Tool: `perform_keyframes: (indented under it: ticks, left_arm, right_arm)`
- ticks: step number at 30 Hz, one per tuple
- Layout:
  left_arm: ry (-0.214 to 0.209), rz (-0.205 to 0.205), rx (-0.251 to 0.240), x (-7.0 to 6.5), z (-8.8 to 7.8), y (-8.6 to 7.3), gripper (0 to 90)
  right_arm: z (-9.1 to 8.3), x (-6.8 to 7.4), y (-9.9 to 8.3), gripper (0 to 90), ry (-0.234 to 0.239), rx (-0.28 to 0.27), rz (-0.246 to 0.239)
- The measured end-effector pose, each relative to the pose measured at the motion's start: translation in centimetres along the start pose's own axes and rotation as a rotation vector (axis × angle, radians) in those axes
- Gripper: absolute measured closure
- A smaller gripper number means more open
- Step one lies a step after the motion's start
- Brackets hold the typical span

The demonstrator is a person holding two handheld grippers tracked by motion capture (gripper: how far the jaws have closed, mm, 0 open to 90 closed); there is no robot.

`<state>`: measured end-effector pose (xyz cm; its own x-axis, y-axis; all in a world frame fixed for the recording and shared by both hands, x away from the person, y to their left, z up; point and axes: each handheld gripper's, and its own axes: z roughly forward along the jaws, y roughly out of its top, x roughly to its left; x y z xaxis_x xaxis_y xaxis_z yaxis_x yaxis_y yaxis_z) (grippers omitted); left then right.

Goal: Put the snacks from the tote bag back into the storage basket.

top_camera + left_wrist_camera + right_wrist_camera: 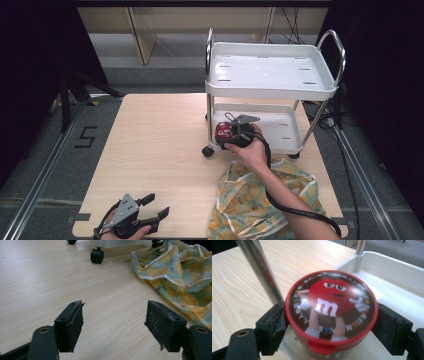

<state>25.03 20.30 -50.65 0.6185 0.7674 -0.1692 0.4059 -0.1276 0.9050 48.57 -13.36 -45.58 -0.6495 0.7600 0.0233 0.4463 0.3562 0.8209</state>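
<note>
High view: the right gripper (231, 134) clamped the candy tub (223, 132) over the cart's lower tray (287, 131), at its left edge. Left gripper view: the left gripper (113, 322) stood wide (idle). Right gripper view: tub upright, lid (331, 305) facing up.

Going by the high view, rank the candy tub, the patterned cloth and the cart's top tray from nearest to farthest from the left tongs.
1. Patterned cloth: to the right of the left tongs, near the table's front edge.
2. Candy tub: farther back, held at the cart's lower shelf by the right tongs.
3. Top tray: farthest, up at the back right.
</note>
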Motion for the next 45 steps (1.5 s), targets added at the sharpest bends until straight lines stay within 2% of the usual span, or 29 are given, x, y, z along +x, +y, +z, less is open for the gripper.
perform_keyframes:
  ticks: [1,3,4,5,8,10,11,12,13,14,15,16,18,20,22,25,27,29,30,33,34,35,37,38,39,42,43,44,45]
  left_arm:
    - [0.006,0.017,0.017,0.1,-0.1,0.0,29.4]
    - [0.004,0.001,0.002,0.0,0.0,0.0,29.4]
    - [0.004,0.0,0.002,0.0,0.0,0.0,29.4]
    - [0.004,0.002,0.003,0.0,0.0,0.0,29.4]
    - [0.006,0.004,0.003,0.0,0.0,0.0,29.4]
    - [0.004,0.012,0.003,0.0,0.0,0.0,29.4]
    - [0.001,0.031,0.005,0.1,0.0,0.1,29.4]
    - [0.0,0.028,0.003,0.1,0.0,0.1,29.4]
    - [0.0,0.029,0.003,0.1,0.0,0.1,29.4]
    - [0.001,0.028,0.003,0.1,0.0,0.1,29.4]
    - [0.003,0.03,0.006,0.1,0.0,0.1,29.4]
    - [0.004,0.029,0.007,0.1,0.0,0.1,29.3]
    - [0.003,0.029,0.005,0.1,0.0,0.1,29.4]
    - [0.003,0.03,0.006,0.1,0.0,0.1,29.3]
    - [0.004,0.03,0.005,0.1,0.0,0.1,29.3]
    - [0.005,0.03,0.006,0.1,0.0,0.1,29.4]
    - [0.006,0.037,0.015,0.2,0.0,0.1,29.3]
    - [-0.005,0.026,0.001,0.2,0.1,0.0,29.3]
    - [0.006,0.037,0.014,0.2,0.0,0.1,29.3]
    - [0.004,0.025,0.004,0.1,0.1,0.1,29.3]
    - [0.009,0.04,0.022,0.2,-0.1,0.1,29.3]
    - [-0.004,0.021,-0.004,0.2,0.1,0.0,29.3]
    - [-0.003,0.025,0.0,0.2,0.1,0.0,29.3]
    - [-0.001,0.03,0.005,0.2,0.1,0.0,29.3]
    - [0.0,0.036,0.01,0.3,0.1,0.0,29.3]
    - [0.0,0.027,0.002,0.2,0.1,0.0,29.3]
    - [0.002,0.039,0.014,0.3,0.1,0.0,29.3]
    - [0.003,0.036,0.013,0.3,0.1,0.0,29.2]
    - [0.004,0.037,0.014,0.3,0.1,0.0,29.3]
  right_arm:
    - [-0.2,-0.1,-0.1,20.5,-0.003,-0.004,-0.001]
    - [-0.7,0.0,-0.2,20.8,0.007,-0.011,-0.003]
    - [-1.0,0.0,-0.2,20.9,0.03,-0.017,0.009]
    - [-1.1,0.0,-0.3,21.0,0.005,-0.02,-0.002]
    - [-1.9,-0.3,-0.5,21.3,0.014,-0.03,-0.03]
    - [-2.5,-0.2,-0.7,21.7,0.014,-0.031,-0.017]
    - [-2.8,-0.1,-0.8,21.8,0.009,-0.028,-0.006]
    - [-3.0,-0.3,-0.8,22.0,0.023,-0.035,-0.03]
    - [-3.3,-0.1,-0.9,22.1,0.011,-0.033,-0.001]
    - [-3.4,-0.4,-0.9,22.1,0.015,-0.039,-0.042]
    - [-3.8,-0.3,-1.0,22.2,0.03,-0.042,-0.034]
    - [-4.0,-0.2,-1.1,22.3,0.012,-0.039,-0.021]
    - [-4.7,-0.1,-1.0,23.1,0.027,-0.041,-0.012]
    - [-5.1,-0.2,-0.9,23.3,0.039,-0.061,-0.035]
    - [-5.7,-0.1,-0.8,23.3,0.013,-0.06,-0.025]
    - [-6.6,-0.1,-0.6,23.3,0.032,-0.064,-0.021]
    - [-7.1,-0.1,-0.6,23.5,0.018,-0.064,-0.028]
    - [-7.5,-0.1,-0.7,23.6,0.029,-0.062,-0.026]
    - [-7.6,-0.2,-0.8,23.6,0.026,-0.063,-0.04]
    - [-8.3,0.0,-1.1,23.8,0.023,-0.056,-0.021]
    - [-8.4,-0.2,-1.1,23.9,0.021,-0.061,-0.051]
    - [-8.6,-0.3,-1.3,23.9,0.021,-0.065,-0.063]
    - [-9.3,-0.2,-1.5,24.0,0.019,-0.058,-0.044]
    - [-9.5,-0.1,-1.7,24.0,0.028,-0.051,-0.017]
    - [-9.8,-0.3,-1.9,24.0,0.015,-0.06,-0.04]
    - [-10.5,-0.6,-2.4,24.1,0.016,-0.059,-0.041]
    - [-10.9,-0.6,-2.6,24.2,0.003,-0.056,-0.03]
    - [-11.0,-0.7,-2.8,24.2,0.003,-0.063,-0.045]
    - [-11.3,-0.7,-3.0,24.3,0.016,-0.06,-0.033]
